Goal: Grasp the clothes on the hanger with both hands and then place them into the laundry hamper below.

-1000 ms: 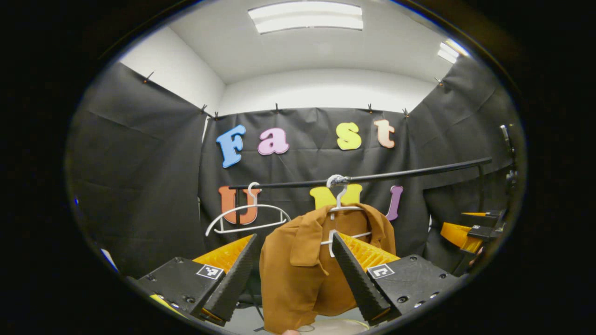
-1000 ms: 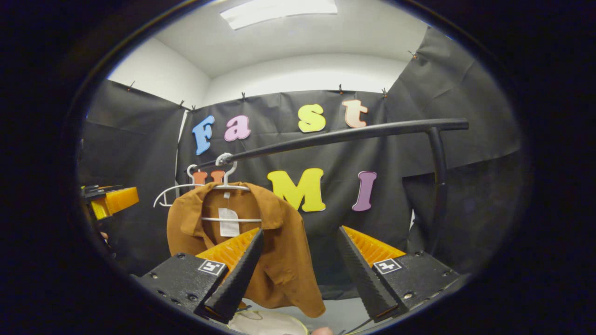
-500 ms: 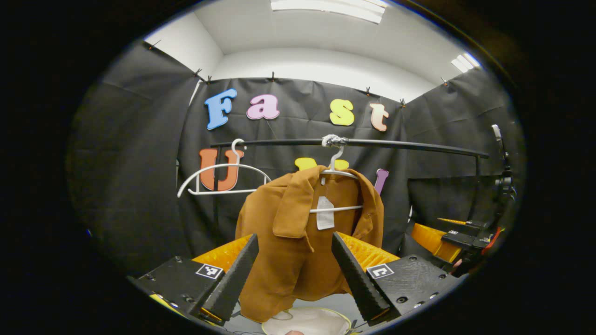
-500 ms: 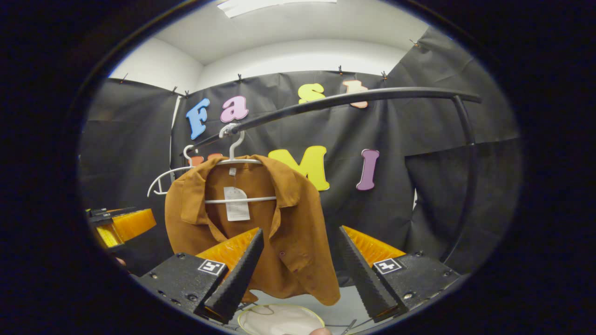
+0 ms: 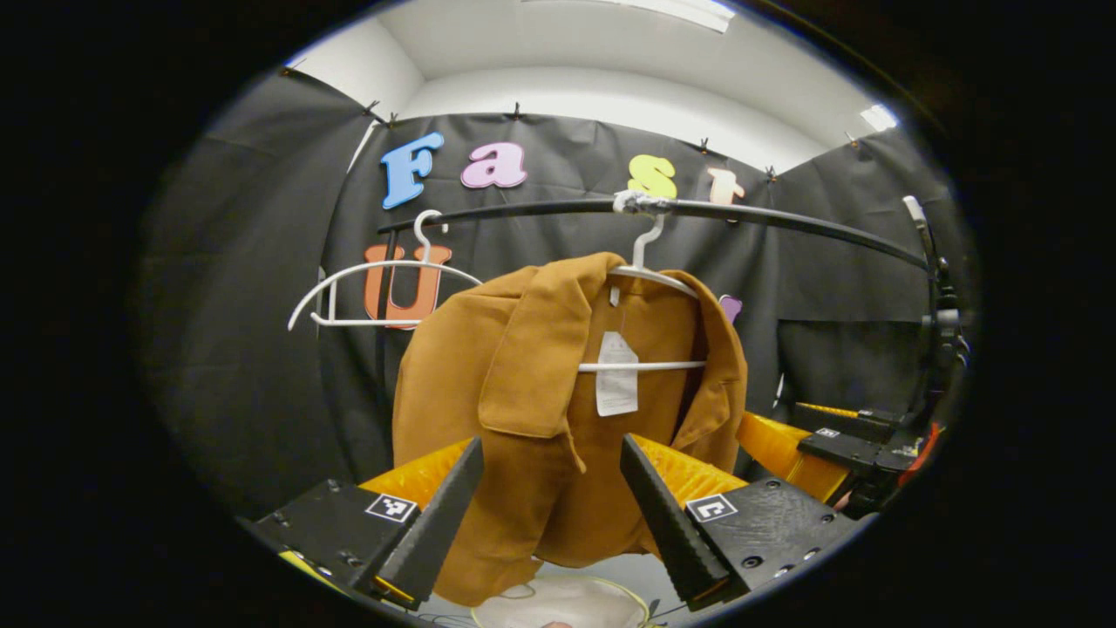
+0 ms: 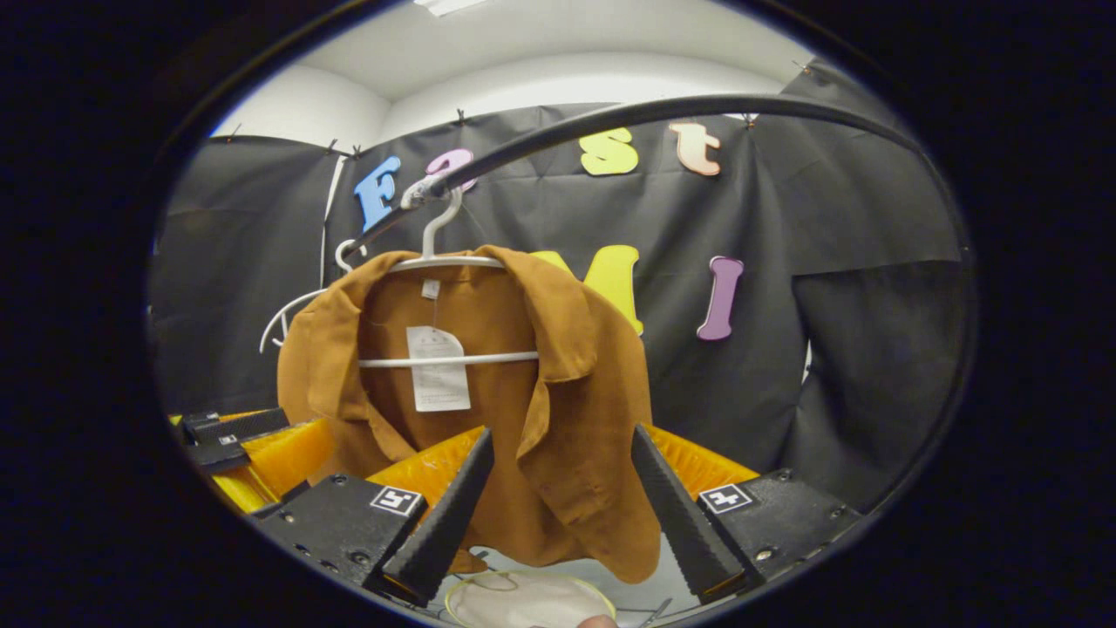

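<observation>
A brown collared shirt (image 5: 523, 384) (image 6: 567, 401) with a white tag hangs on a white hanger (image 5: 641, 270) (image 6: 436, 253) from a black rail (image 5: 767, 218) (image 6: 663, 109). My left gripper (image 5: 551, 453) stands open just in front of the shirt's left front panel, cloth showing between its fingers without being pinched. My right gripper (image 6: 560, 445) is open too, level with the shirt's right panel. Each view also catches the other gripper off to the side, the right gripper (image 5: 837, 432) and the left gripper (image 6: 235, 436). Below the shirt sits the pale, yellow-rimmed hamper (image 5: 558, 602) (image 6: 523, 597).
An empty white hanger (image 5: 375, 288) (image 6: 288, 310) hangs further left on the rail. The rail's upright post (image 5: 937, 323) stands at the right end. Black cloth walls close in behind and on both sides.
Both grippers have moved in toward the shirt and tilted down, so it looms larger and the rail sits higher in view. Both stay open.
</observation>
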